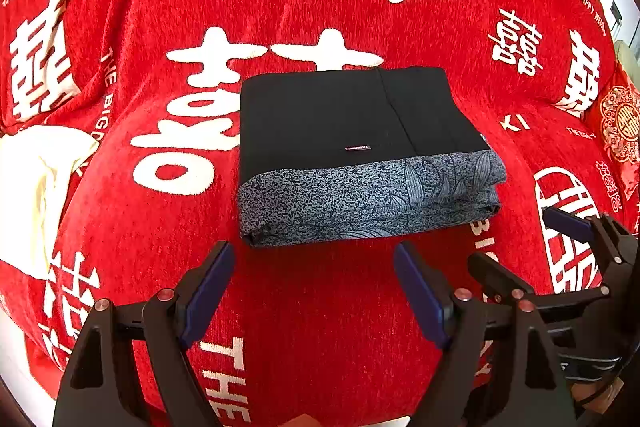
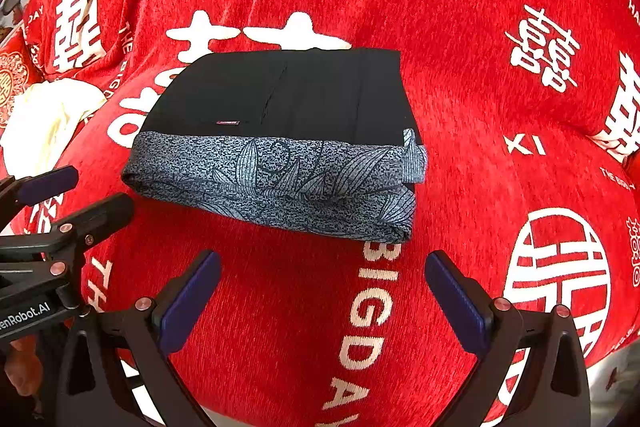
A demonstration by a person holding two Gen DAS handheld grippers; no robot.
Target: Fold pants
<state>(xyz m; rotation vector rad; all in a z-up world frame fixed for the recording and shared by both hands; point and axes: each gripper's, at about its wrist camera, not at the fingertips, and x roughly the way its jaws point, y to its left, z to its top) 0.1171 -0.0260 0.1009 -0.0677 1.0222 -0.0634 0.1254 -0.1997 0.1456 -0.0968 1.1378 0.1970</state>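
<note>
The pants [image 1: 352, 155] lie folded into a compact rectangle on the red blanket [image 1: 320, 327], black on top with a grey leaf-patterned band along the near edge. They also show in the right wrist view [image 2: 280, 147]. My left gripper [image 1: 314, 259] is open and empty, just short of the pants' near edge. My right gripper [image 2: 322, 267] is open and empty, also just short of the near edge. Each gripper shows in the other's view: the right gripper [image 1: 520, 239] at the right, the left gripper [image 2: 96, 191] at the left.
The red blanket [image 2: 480, 107] with white characters and lettering covers the whole surface. A cream cloth [image 1: 40, 187] lies at the left and shows in the right wrist view [image 2: 44, 123]. A red embroidered cushion [image 1: 620, 123] sits at the right edge.
</note>
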